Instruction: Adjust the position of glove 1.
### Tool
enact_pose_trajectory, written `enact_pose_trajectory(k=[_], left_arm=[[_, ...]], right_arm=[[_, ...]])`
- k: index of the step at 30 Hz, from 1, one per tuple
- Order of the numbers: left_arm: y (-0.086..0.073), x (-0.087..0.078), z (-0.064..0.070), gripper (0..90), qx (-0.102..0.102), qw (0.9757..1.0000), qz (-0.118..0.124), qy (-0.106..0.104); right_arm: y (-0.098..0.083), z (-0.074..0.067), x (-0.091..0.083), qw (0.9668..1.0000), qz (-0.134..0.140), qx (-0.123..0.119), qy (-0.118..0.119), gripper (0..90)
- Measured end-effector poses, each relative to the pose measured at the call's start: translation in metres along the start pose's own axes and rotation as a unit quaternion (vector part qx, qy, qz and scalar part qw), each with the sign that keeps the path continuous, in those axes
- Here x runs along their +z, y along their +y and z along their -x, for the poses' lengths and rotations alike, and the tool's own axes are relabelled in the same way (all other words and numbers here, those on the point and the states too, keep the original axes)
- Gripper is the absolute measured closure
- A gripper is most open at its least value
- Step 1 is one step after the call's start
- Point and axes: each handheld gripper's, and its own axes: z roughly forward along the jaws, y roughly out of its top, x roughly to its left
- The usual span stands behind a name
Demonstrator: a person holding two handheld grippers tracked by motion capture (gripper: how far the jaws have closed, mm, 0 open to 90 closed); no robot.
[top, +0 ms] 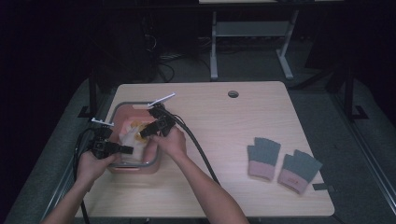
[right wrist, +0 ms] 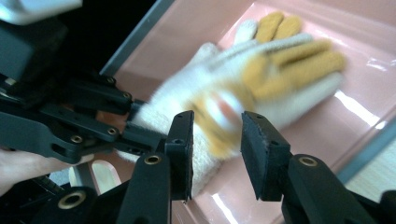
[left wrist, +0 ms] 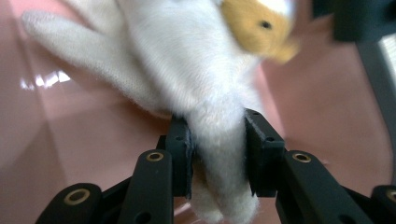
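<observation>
the left gripper [top: 122, 150], nearest the worktop's [top: 219, 140] front-left corner, has its fingers [left wrist: 180, 154] closed on a plush finger of the white and yellow glove [left wrist: 187, 65] lying in the pink tub [top: 122, 109]. just beyond, the right gripper [top: 145, 132] hangs over the glove with its fingers [right wrist: 181, 149] part open and, as far as the blur allows, gripping nothing. the step looks like setting the glove down in the tub; next, the left should let go. a grey pair of gloves [top: 282, 162] waits near the front-right corner.
</observation>
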Motion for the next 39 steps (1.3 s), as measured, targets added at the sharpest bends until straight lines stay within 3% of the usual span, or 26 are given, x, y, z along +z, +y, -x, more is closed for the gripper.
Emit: enact_pose_trajectory(k=[7,12,14,16,17,21,23,28,39], left_arm=[[0.002,-0.009,0.001,52.7,-0.003,0.9998,0.019,0.002],[0.008,-0.022,0.003,52.6,-0.002,0.9990,0.043,0.011],[0.009,-0.024,0.004,56.5,0.002,0.9986,0.051,0.017],[0.010,-0.021,0.004,62.9,0.012,0.9993,0.032,0.017],[0.010,-0.017,0.005,63.9,0.007,0.9994,0.029,0.019],[0.010,-0.007,0.005,64.3,0.002,0.9996,0.005,0.029],[0.010,-0.003,0.003,64.6,0.008,0.9991,-0.018,0.038],[0.010,-0.001,-0.001,64.5,-0.002,0.9990,-0.028,0.034],[0.015,-0.017,0.009,61.0,0.006,0.9996,0.023,0.012]], right_arm=[[-0.001,0.000,-0.005,1.0000,0.002,-0.002,0.005,64.4],[-0.001,0.000,-0.006,0.9999,0.006,-0.004,0.009,64.2],[-0.001,0.000,-0.008,0.9999,0.008,-0.005,0.010,64.2],[-0.001,0.000,-0.009,0.9999,0.010,-0.004,0.010,64.2],[-0.001,0.000,-0.010,0.9999,0.011,-0.004,0.011,64.2],[-0.002,0.000,-0.014,0.9998,0.016,-0.006,0.013,64.2],[-0.002,0.000,-0.016,0.9998,0.016,-0.005,0.014,64.2],[-0.004,0.003,-0.021,0.9995,0.026,-0.003,0.017,63.6],[-0.005,0.003,-0.036,0.9991,0.038,-0.006,0.021,62.2]])
